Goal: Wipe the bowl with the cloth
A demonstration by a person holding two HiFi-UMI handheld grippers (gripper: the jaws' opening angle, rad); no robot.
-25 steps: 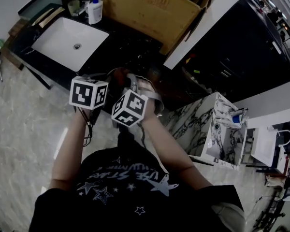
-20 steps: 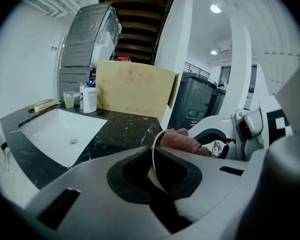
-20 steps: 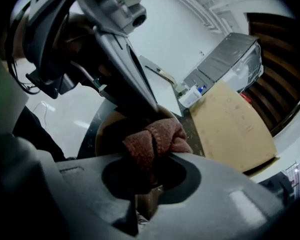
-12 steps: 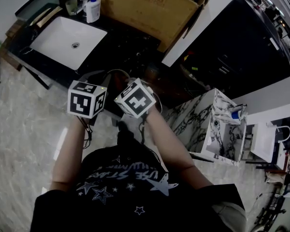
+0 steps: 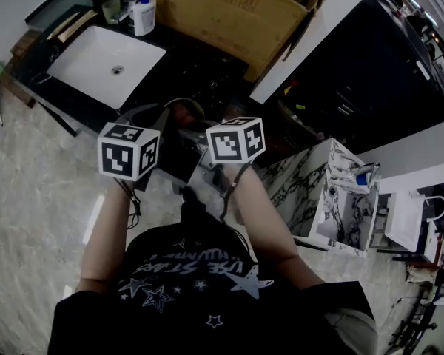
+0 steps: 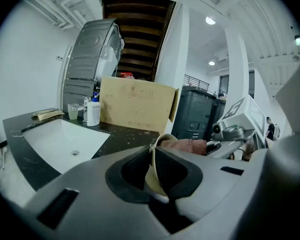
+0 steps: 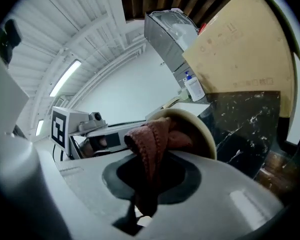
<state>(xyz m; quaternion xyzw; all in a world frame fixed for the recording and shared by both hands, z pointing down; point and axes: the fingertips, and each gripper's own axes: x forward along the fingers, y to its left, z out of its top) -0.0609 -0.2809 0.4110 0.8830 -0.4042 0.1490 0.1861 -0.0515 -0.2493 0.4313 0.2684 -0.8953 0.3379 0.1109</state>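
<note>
A cream bowl (image 6: 162, 138) is held on edge over the black counter, in front of the person's chest. Its wall stands between the pads of my left gripper (image 6: 154, 159). Those jaws are opening, though the pads still touch the wall. A reddish-brown cloth (image 7: 151, 140) is bunched inside the bowl (image 7: 204, 126), and my right gripper (image 7: 149, 176) is shut on it. The head view shows the left marker cube (image 5: 129, 151) and the right marker cube (image 5: 235, 139) side by side. The bowl's rim (image 5: 176, 106) peeks out between them, and the jaws are hidden there.
A white sink (image 5: 107, 65) is set into the black counter (image 5: 200, 72) at the left. A soap bottle (image 5: 144, 13) and a glass (image 5: 112, 9) stand behind it. A cardboard sheet (image 5: 229, 13) leans at the back. A marble-patterned cabinet (image 5: 318, 191) stands at the right.
The right gripper's cube has swung to the right and turned, opening a gap between the two cubes. The left gripper has barely shifted, and the bowl stays between them.
</note>
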